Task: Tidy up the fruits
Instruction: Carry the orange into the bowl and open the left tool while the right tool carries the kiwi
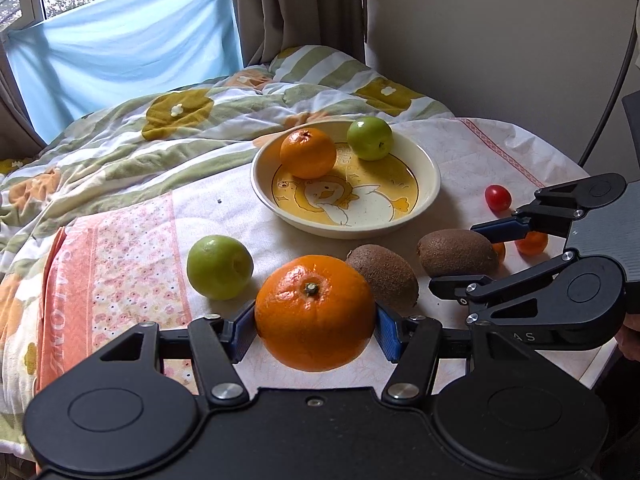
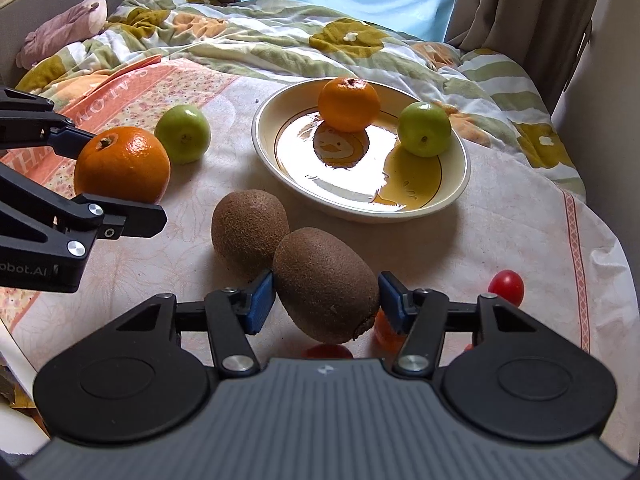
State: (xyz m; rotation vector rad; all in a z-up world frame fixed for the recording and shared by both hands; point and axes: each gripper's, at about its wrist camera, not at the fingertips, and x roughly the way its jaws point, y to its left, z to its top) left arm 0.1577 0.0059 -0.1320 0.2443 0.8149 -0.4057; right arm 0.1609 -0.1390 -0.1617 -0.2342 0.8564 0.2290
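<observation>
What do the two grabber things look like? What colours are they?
Each hand-held gripper, left and right, is black with silver screws, round discs on top and thin linked bars. The fingers have blue ridged pads. The right one's body is grey and ribbed. White lettering, partly cut off, marks the left one's side.

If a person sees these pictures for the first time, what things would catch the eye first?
Most striking is the big orange between the pads of the left gripper, right in front of the camera. Next is the brown kiwi between the fingers of the right gripper. Behind them, a duck plate holds a smaller orange and a green apple.
</observation>
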